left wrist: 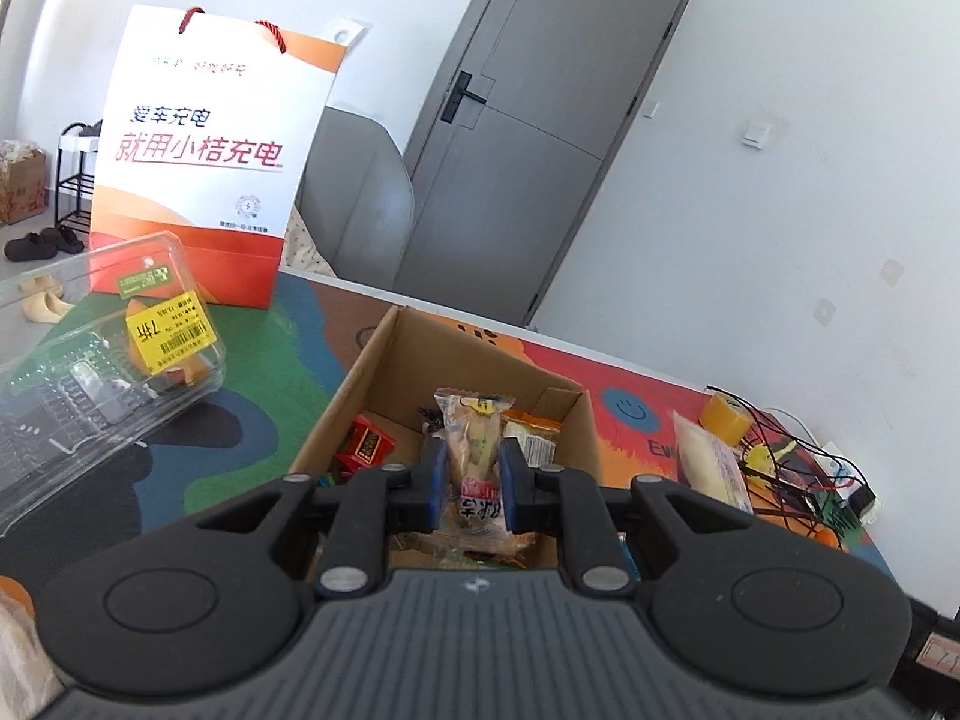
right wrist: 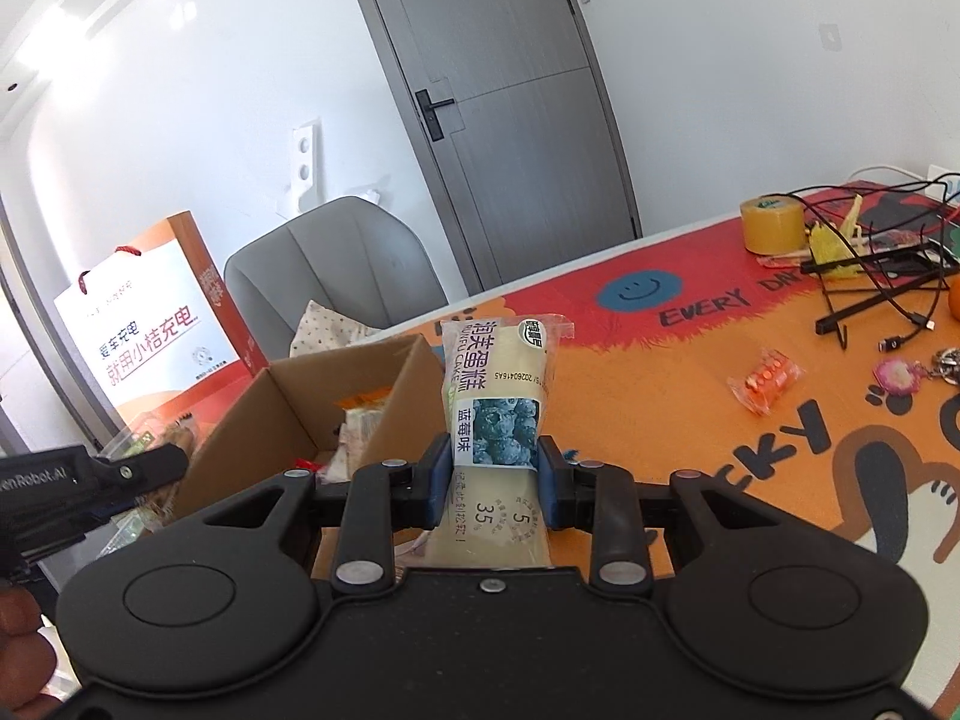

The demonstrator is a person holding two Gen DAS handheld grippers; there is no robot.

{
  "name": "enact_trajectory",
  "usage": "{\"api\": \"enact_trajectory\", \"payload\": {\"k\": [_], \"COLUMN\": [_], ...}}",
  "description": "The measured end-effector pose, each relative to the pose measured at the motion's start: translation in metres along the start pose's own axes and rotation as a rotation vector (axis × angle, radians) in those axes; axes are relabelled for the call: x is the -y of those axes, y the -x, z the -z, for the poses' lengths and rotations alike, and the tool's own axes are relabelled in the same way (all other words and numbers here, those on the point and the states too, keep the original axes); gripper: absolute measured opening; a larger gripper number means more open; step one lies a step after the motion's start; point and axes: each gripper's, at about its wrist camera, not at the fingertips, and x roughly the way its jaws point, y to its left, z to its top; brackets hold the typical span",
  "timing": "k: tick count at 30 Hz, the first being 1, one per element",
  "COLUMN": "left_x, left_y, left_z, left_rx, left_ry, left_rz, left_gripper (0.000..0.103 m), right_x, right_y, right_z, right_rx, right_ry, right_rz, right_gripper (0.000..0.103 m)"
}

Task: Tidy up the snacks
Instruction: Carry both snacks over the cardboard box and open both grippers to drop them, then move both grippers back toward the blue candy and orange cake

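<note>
Snacks: my left gripper [left wrist: 471,471] clamps snack packet [left wrist: 474,450] lengthwise over cardboard box [left wrist: 384,354] | right gripper [right wrist: 493,477] grips blueberry cake [right wrist: 501,408], box lies left.

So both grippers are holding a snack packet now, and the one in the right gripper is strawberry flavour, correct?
Not quite. The cake packet in the right gripper shows blueberries, not strawberries, as the right wrist view shows. The left gripper does hold a snack packet too.

2 black grippers, left [left wrist: 471,474] and right [right wrist: 493,480]: blue-padded jaws, silver rivets, round embossed discs (matte plastic)
</note>
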Motion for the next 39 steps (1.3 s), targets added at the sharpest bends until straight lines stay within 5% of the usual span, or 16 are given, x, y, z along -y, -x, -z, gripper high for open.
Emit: {"api": "enact_trajectory", "payload": {"k": [6, 29, 30, 33, 39], "left_x": [-0.014, -0.069, -0.070, -0.069, -0.061], "left_y": [0.000, -0.001, -0.002, -0.003, -0.002], "left_z": [0.000, -0.015, -0.015, -0.015, -0.013], "left_rx": [0.006, -0.003, -0.006, -0.011, -0.004], "left_ry": [0.033, 0.067, 0.068, 0.060, 0.029], "left_rz": [-0.025, -0.139, -0.143, -0.159, -0.149], "left_gripper": [0.043, 0.073, 0.076, 0.080, 0.088], "right_x": [-0.020, -0.103, -0.105, -0.110, -0.099], "right_y": [0.000, -0.051, -0.052, -0.050, -0.040], "right_z": [-0.009, -0.012, -0.011, -0.009, -0.010], "right_rx": [0.020, -0.040, -0.038, -0.027, -0.020], "right_ry": [0.026, 0.135, 0.146, 0.172, 0.163], "right_rz": [-0.019, -0.161, -0.174, -0.179, -0.150], "right_gripper": [0.030, 0.031, 0.034, 0.065, 0.074]}}
